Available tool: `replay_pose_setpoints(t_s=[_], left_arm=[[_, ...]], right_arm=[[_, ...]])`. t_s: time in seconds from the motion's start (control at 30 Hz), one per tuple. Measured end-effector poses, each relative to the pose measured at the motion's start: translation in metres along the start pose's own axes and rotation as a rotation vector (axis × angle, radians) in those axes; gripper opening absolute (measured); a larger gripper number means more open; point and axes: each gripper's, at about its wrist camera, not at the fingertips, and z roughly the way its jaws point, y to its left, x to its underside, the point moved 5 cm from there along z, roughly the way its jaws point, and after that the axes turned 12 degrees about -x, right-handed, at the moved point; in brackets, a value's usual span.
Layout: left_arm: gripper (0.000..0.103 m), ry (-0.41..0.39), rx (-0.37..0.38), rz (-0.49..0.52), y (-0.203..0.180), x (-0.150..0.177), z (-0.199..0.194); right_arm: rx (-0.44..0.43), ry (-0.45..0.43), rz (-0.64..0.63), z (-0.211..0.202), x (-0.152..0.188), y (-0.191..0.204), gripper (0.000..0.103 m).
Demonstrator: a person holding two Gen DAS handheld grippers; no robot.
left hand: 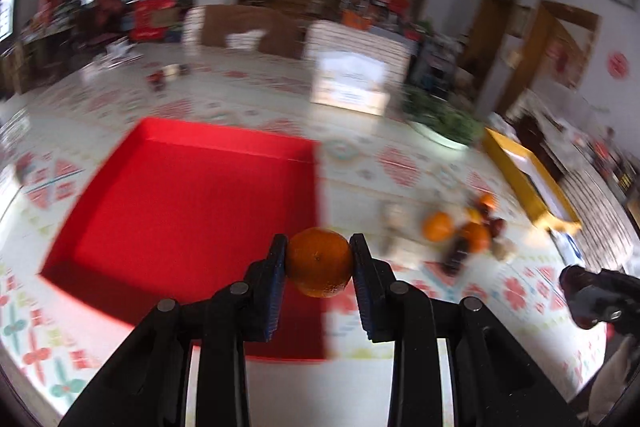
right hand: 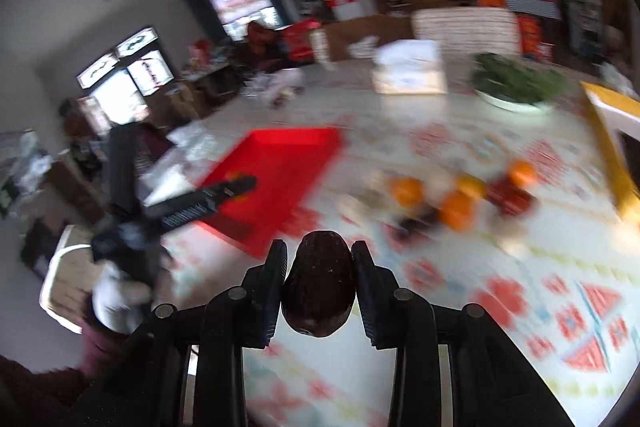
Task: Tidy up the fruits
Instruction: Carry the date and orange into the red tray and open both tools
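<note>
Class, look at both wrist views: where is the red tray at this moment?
The red tray lies on the patterned tablecloth, left of centre in the left wrist view, with the loose pile of oranges off to its right. Nothing shows inside it.

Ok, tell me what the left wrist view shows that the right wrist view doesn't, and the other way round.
Only the left wrist view shows the orange clamped up close in the left gripper, just beyond the near right part of the red tray.

Only the right wrist view shows the dark red fruit clamped in the right gripper, and a windowed wall at far left.

Both show the tray, the loose fruit pile on the patterned tablecloth, the bowl of greens, the yellow box and each other's gripper.
</note>
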Motion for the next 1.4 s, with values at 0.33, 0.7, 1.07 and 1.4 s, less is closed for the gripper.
replay_pose_setpoints(t_s=[0.33, 0.7, 1.07, 1.4], left_arm=[[0.030, 0.104, -0.149, -0.123, 0.084, 0.000, 0.046], [0.032, 0.127, -0.122, -0.191, 0.106, 0.005, 0.057], [0.068, 0.046, -0.093, -0.233, 0.105, -0.007, 0.019], [0.095, -0.097, 0.139, -0.134, 0.009, -0.022, -0.053]], right_arm=[[-0.116, 0.188, -0.026, 0.164, -0.033, 0.042, 0.036], [-0.072, 0.272, -0.061, 0.237, -0.021, 0.042, 0.037], [-0.046, 0.197, -0.089, 0.211, -0.029, 0.041, 0.049], [0.165, -0.146, -0.017, 0.041, -0.069, -0.023, 0.092]])
